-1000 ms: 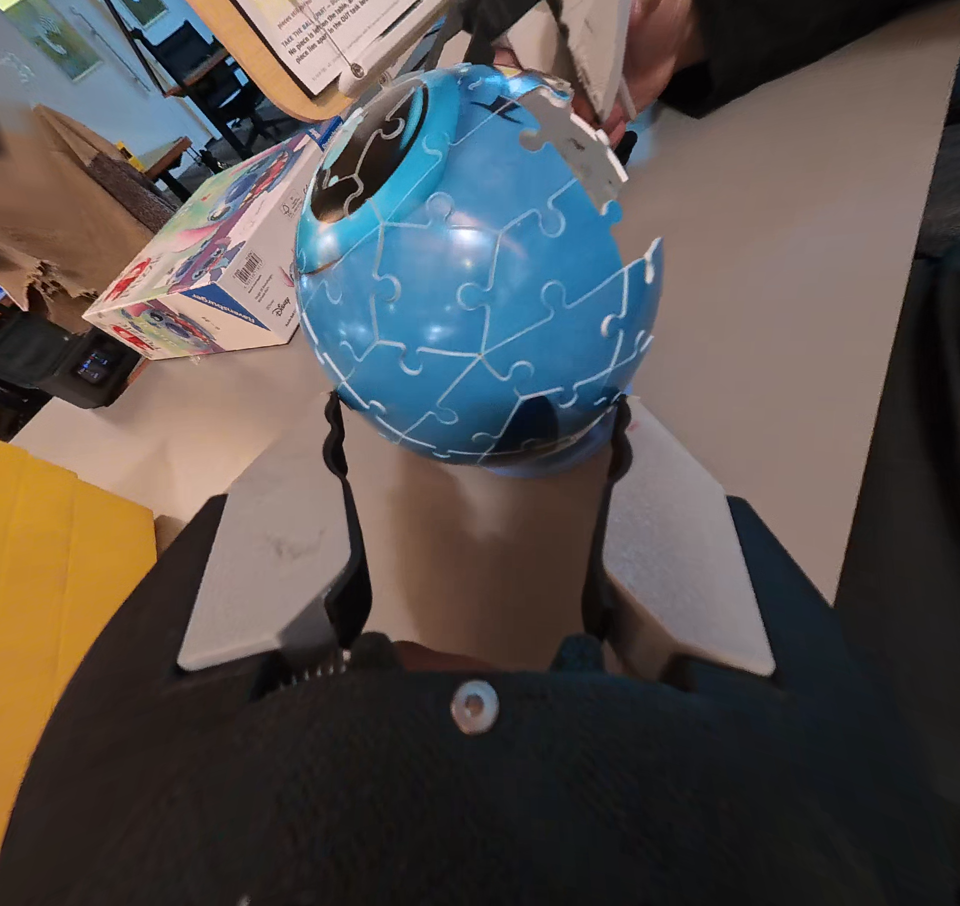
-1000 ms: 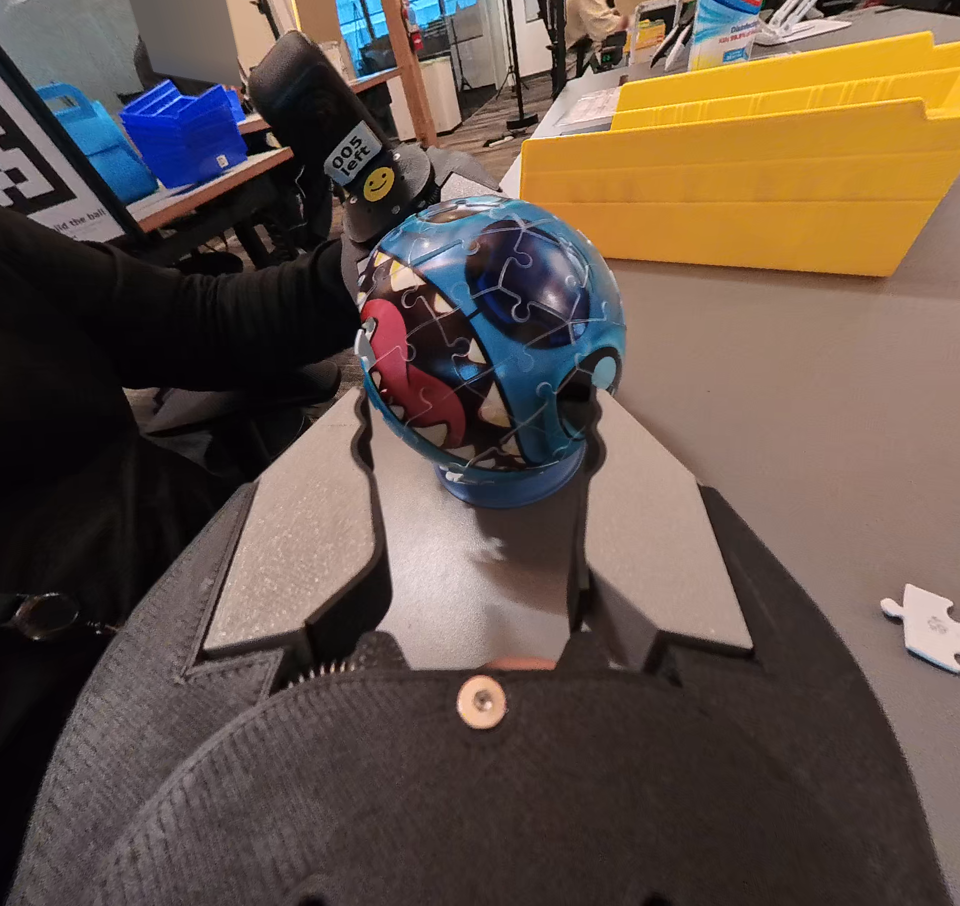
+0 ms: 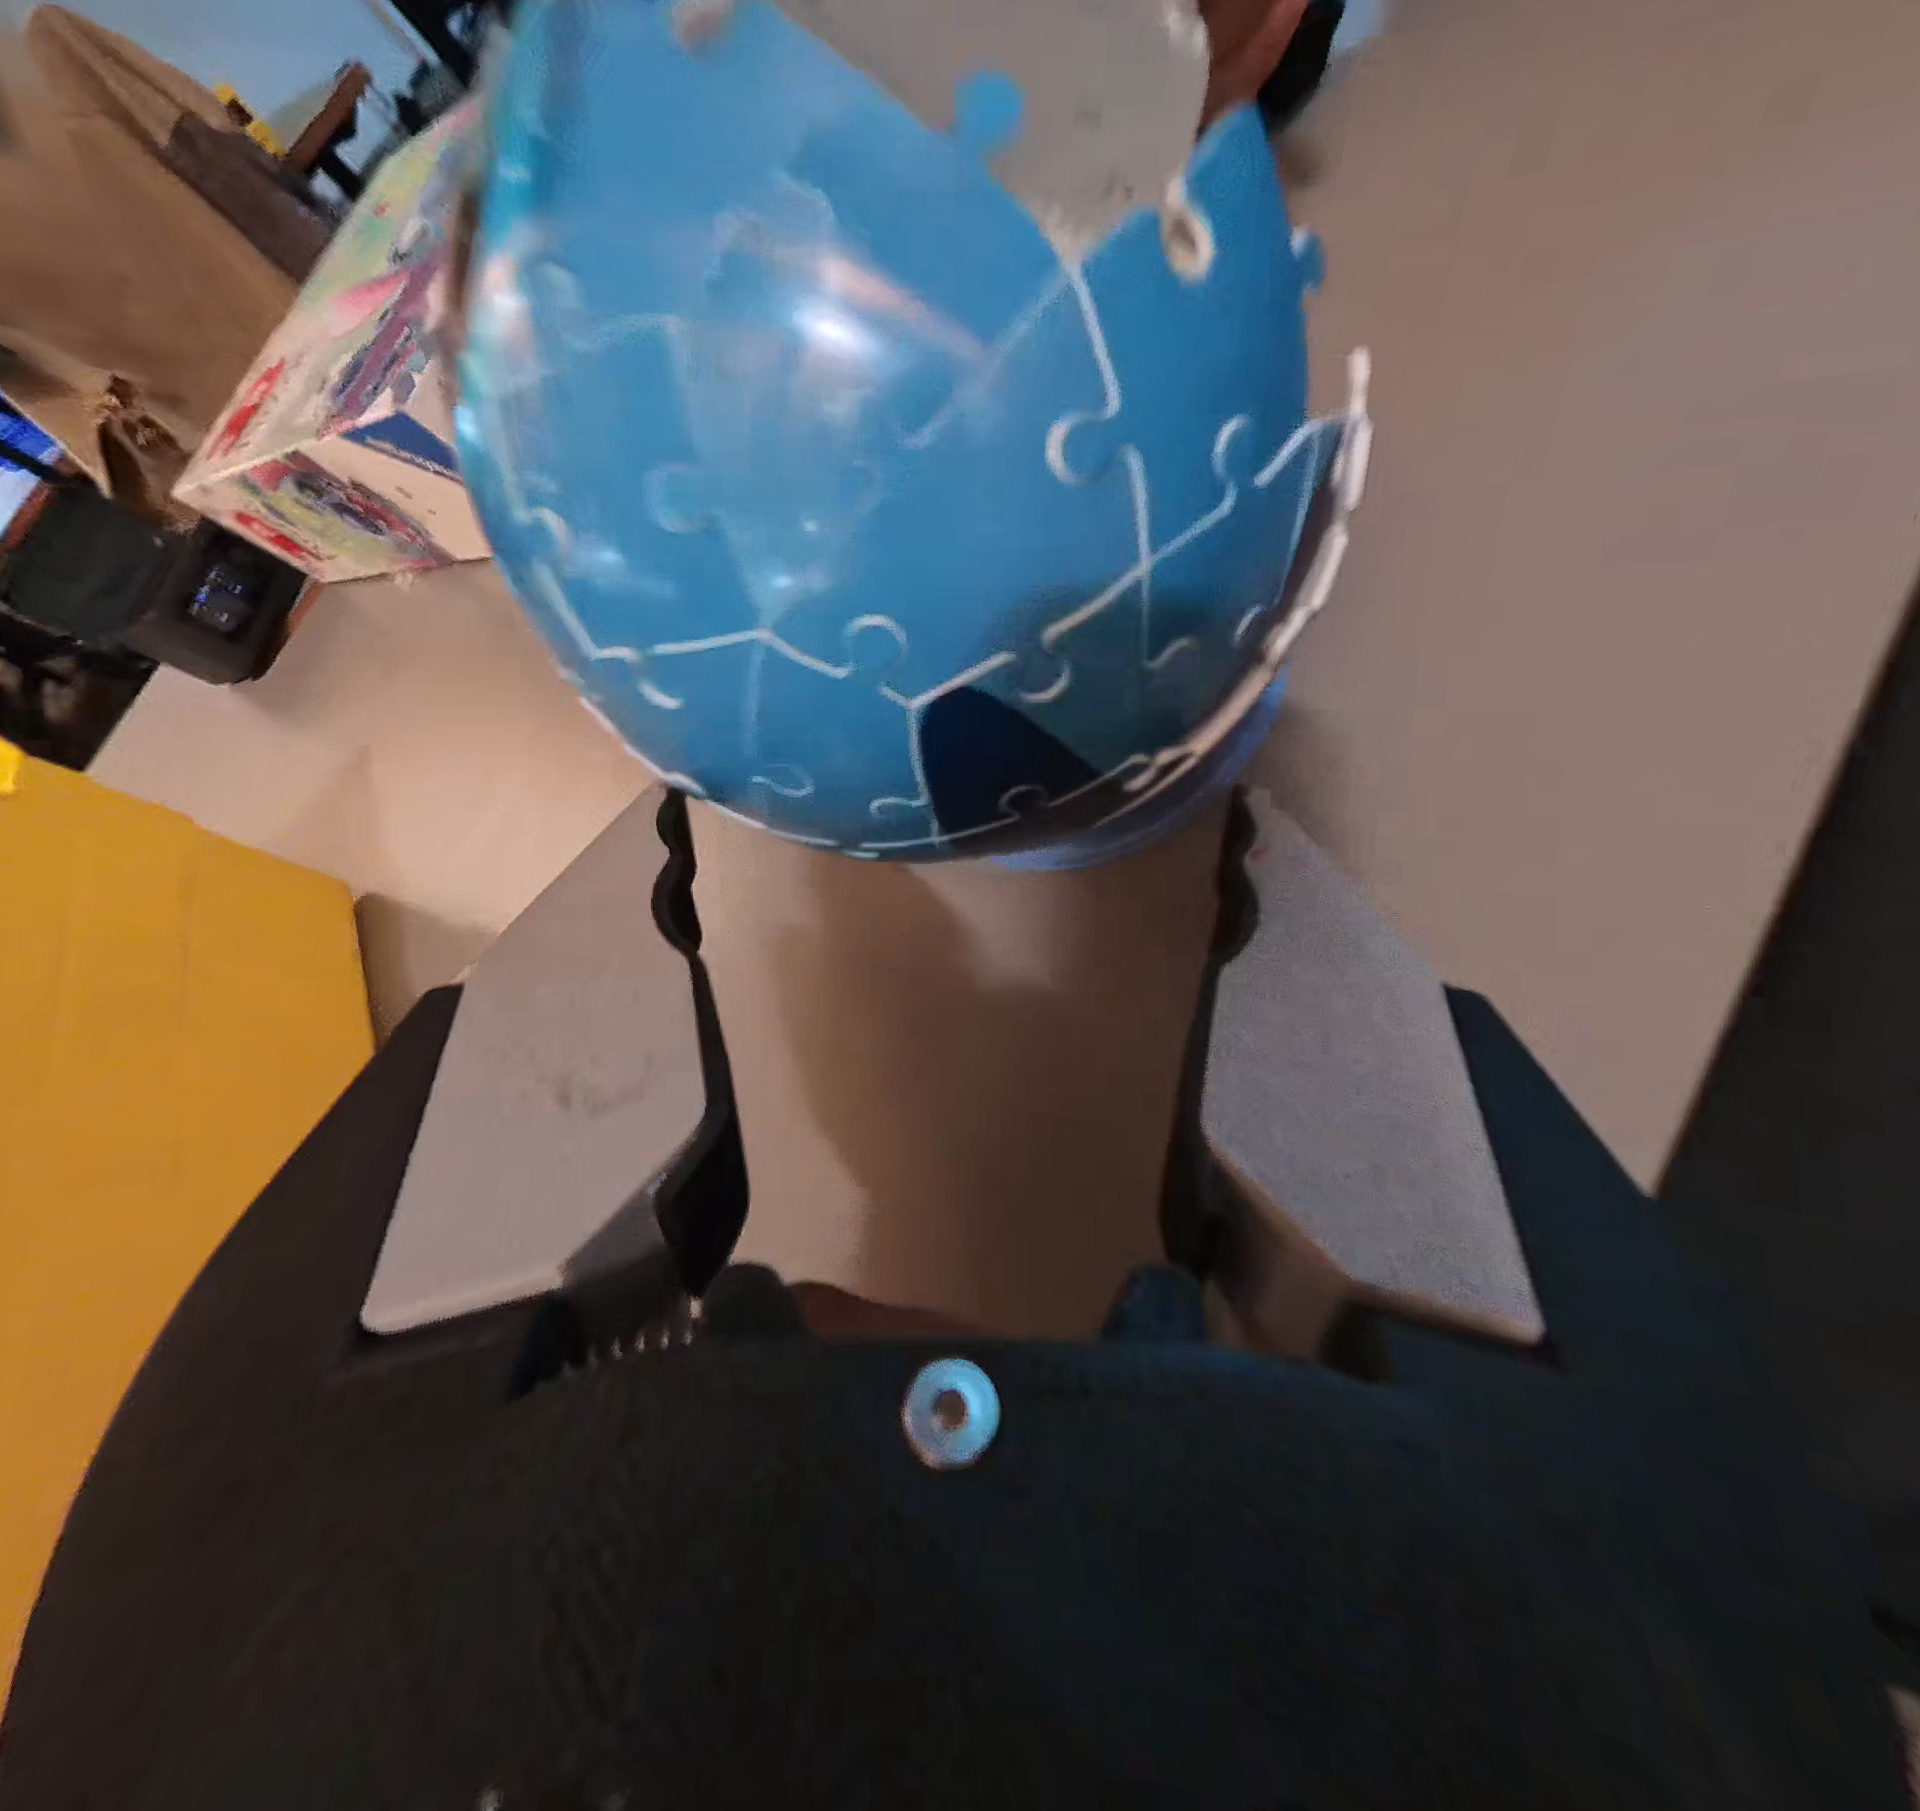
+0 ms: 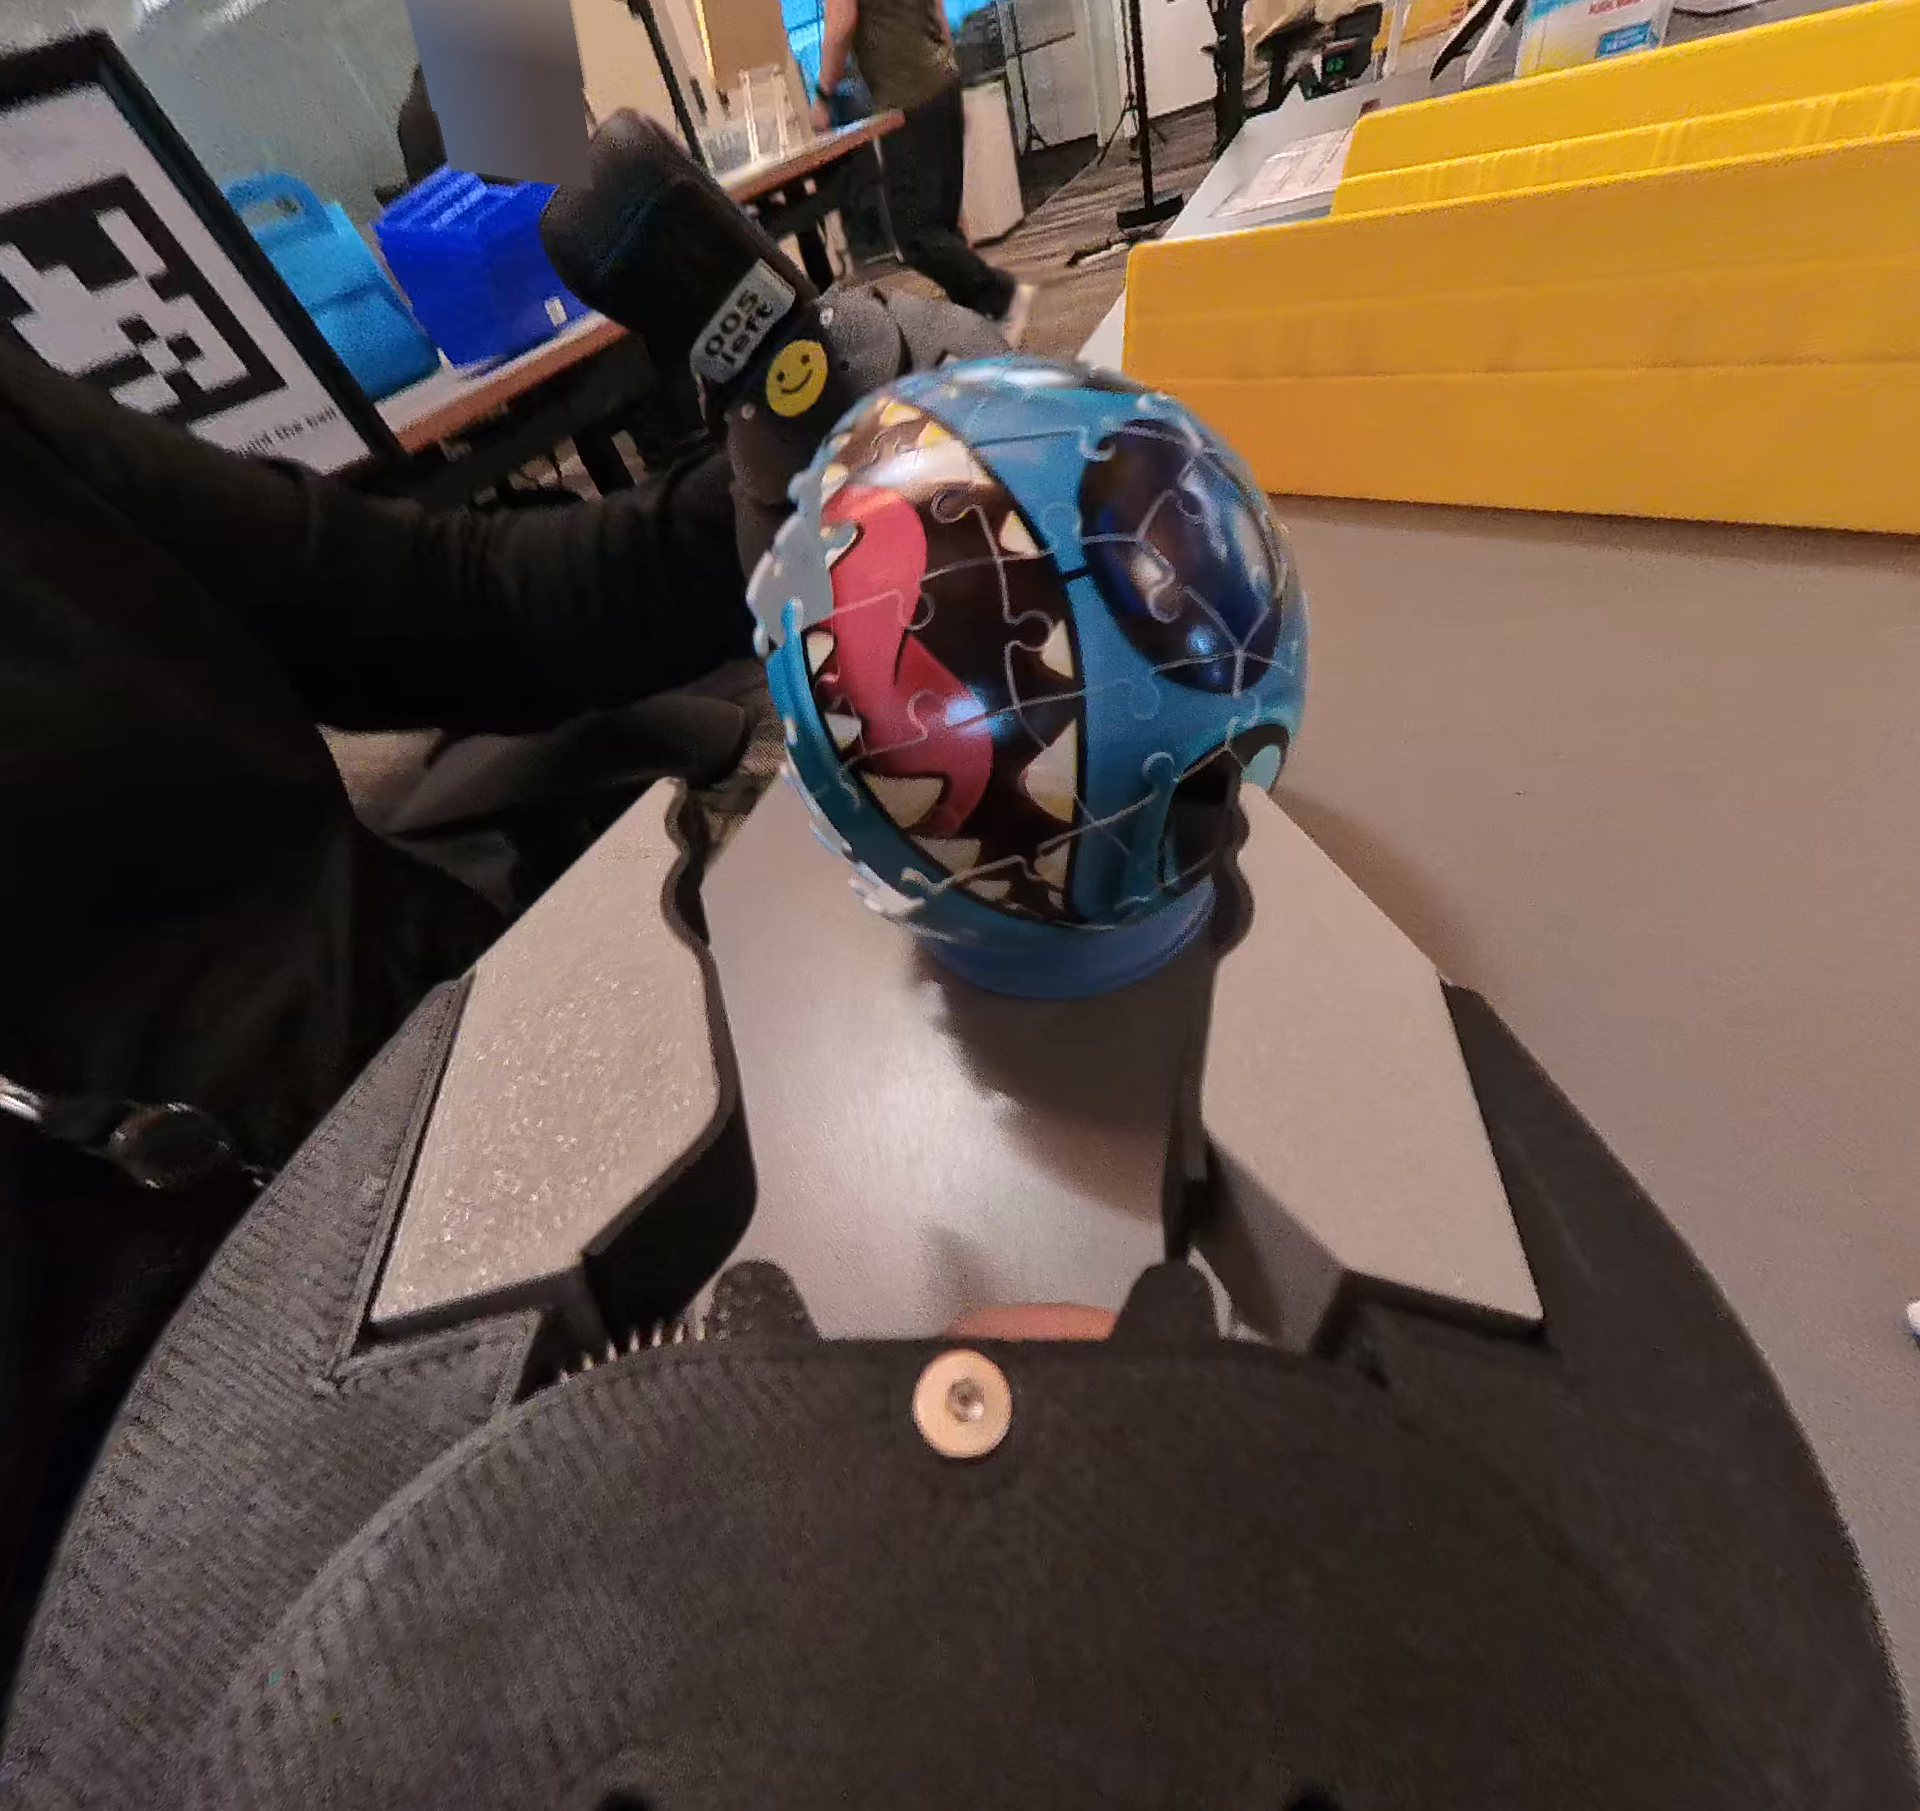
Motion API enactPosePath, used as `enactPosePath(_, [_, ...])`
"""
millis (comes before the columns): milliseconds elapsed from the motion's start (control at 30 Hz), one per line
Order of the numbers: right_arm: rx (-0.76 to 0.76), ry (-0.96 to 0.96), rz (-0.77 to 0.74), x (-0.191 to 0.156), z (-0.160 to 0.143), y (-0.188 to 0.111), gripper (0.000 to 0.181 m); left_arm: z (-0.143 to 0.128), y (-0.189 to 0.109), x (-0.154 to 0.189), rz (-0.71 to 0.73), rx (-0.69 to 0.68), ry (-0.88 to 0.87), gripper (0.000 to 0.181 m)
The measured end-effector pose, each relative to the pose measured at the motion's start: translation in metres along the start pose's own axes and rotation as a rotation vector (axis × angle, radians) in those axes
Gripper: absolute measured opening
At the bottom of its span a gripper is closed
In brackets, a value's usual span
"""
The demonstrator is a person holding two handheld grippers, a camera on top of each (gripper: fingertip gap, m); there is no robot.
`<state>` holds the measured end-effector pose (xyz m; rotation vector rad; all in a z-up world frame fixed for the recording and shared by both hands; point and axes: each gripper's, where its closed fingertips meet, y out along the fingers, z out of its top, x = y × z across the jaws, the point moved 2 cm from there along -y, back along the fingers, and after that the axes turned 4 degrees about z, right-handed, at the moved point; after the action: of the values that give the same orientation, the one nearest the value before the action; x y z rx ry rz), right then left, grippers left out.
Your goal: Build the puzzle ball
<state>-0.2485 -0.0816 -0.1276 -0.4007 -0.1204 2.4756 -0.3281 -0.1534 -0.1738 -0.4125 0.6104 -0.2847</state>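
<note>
Puzzle ball (image 4: pixel 1039 660) mostly built, sits on blue stand (image 4: pixel 1070 951).
Gap at rim; grey-backed piece (image 3: pixel 1039 88) not seated yet. L gripper (image 3: pixel 951 920) & R gripper (image 4: pixel 961 888) both spread, pinching nothing.

The left tool (image 3: pixel 951 826) had two pale grey, flat-topped fingers (image 3: pixel 551 1075) edged with wavy black pads, mounted on a black ribbed housing with one silver screw (image 3: pixel 948 1412) at its centre and a small coiled spring at the left finger's root. The right tool (image 4: pixel 961 847) matched it: grey speckled fingers (image 4: pixel 561 1107), dark ribbed body, a brass-toned screw (image 4: pixel 961 1401). The person wore a black sleeve (image 4: pixel 343 598). The far tool's black handle (image 4: pixel 675 255) carried a white label and a yellow smiley sticker (image 4: pixel 797 376).
</note>
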Motion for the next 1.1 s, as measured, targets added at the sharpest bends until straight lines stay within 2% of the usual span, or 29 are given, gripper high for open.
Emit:
enactPosePath(100, [-0.055, -0.064, -0.032, 0.003, -0.005, -0.001, 0.098, 0.0, 0.008, -0.004, 0.029, -0.018, 0.017, 0.101])
enactPosePath(167, [-0.096, -0.154, -0.089, 0.006, -0.008, -0.002, 0.09, 0.002, 0.009, -0.006, 0.026, -0.007, 0.0, 0.098])
enactPosePath(267, [-0.176, -0.277, -0.172, 0.011, -0.015, -0.001, 0.093, 0.004, 0.007, -0.007, -0.008, 0.021, -0.039, 0.094])
enactPosePath(400, [-0.249, -0.305, -0.214, 0.016, -0.024, 0.006, 0.091, 0.01, 0.004, -0.008, -0.042, 0.064, -0.093, 0.092])
enactPosePath(467, [-0.273, -0.286, -0.233, 0.02, -0.027, 0.007, 0.087, 0.014, 0.001, -0.007, -0.058, 0.089, -0.126, 0.092])
enactPosePath(700, [-0.249, -0.006, -0.12, 0.02, -0.029, 0.006, 0.085, 0.027, -0.01, -0.011, -0.074, 0.197, -0.25, 0.094])
enactPosePath(967, [-0.222, 0.033, -0.159, 0.027, -0.027, -0.002, 0.085, 0.033, -0.022, -0.019, -0.037, 0.278, -0.31, 0.088])
enactPosePath(1100, [-0.232, 0.024, -0.219, 0.027, -0.025, -0.017, 0.082, 0.033, -0.026, -0.016, -0.031, 0.291, -0.306, 0.086])
